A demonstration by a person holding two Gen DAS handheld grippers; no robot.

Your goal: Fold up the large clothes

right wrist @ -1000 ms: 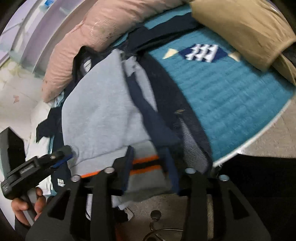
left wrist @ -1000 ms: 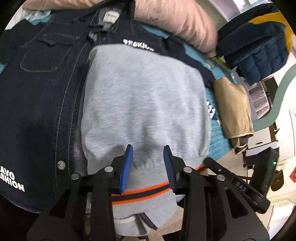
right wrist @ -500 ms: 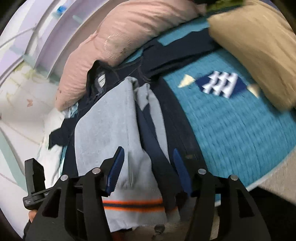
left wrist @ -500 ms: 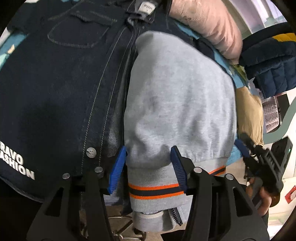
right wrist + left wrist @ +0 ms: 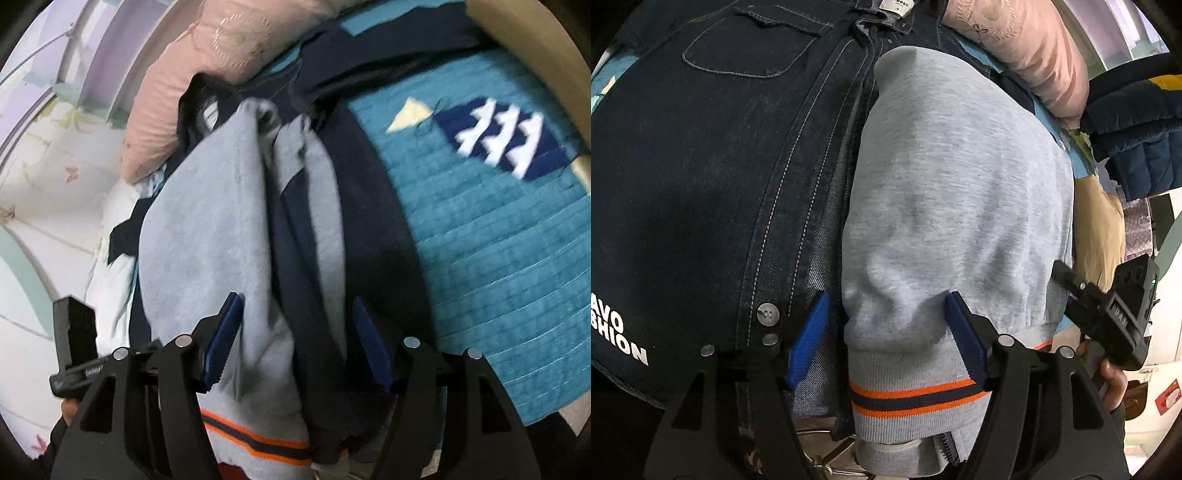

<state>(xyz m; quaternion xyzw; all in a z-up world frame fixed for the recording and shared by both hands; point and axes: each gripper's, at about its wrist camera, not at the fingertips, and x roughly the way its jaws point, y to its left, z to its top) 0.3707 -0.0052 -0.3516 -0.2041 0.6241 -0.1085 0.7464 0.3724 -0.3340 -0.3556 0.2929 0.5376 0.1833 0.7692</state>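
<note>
On the teal quilt (image 5: 498, 258), the grey jacket (image 5: 953, 206) lies between the opening left claw (image 5: 890, 339).

A teal quilt (image 5: 498, 258) covers the bed, with a navy and white patch (image 5: 506, 140) sewn on it. A pink pillow (image 5: 207, 74) lies at the quilt's far edge. A tan cushion (image 5: 528, 40) rests on the quilt's right corner, and a navy padded jacket (image 5: 1137, 129) is piled beyond it.

**Where the clothes lie on my bed**

The folded sweatshirt (image 5: 953, 192) lies on top of the denim jacket (image 5: 701, 184), toward its right half. Both rest on the quilt (image 5: 498, 258). Behind them is the pillow (image 5: 1027, 48). To the right of my sweatshirt lies another folded garment (image 5: 1100, 236), with a padded jacket (image 5: 1137, 129) behind it.
</note>
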